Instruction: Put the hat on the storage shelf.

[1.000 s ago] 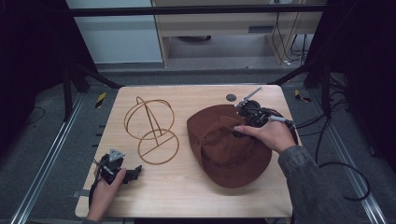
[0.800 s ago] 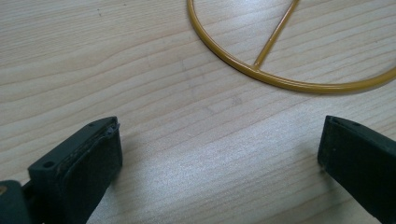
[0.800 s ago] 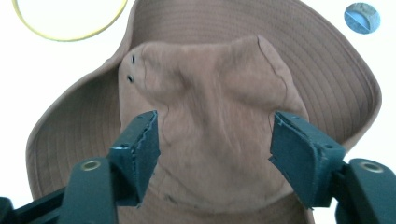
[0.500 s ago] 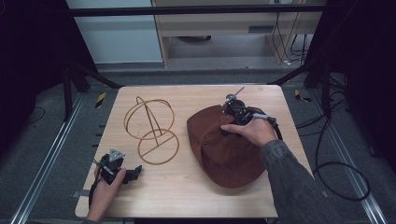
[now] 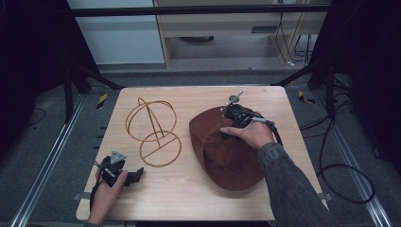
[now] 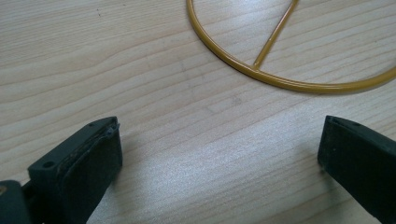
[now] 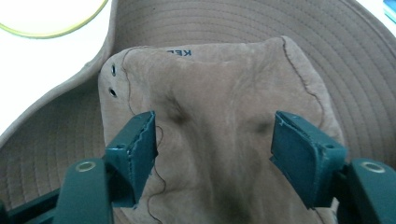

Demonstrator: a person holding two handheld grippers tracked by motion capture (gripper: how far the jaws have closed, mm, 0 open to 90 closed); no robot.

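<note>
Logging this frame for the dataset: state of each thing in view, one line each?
Hat: brown, crown up on the table, brim flat, not on the stand.
Wire hat stand: upright on the table, empty.
Left gripper: jaws wide open, low over bare wood near the stand's base ring.
Right gripper: jaws open, straddling the hat's crown, fabric dimpled at both pads.

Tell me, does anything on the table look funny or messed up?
A little. The brown hat lies flat on the table beside the empty wire hat stand, not on it, and its top looks dented between the open right gripper fingers. Nothing looks spilled or broken.
</note>
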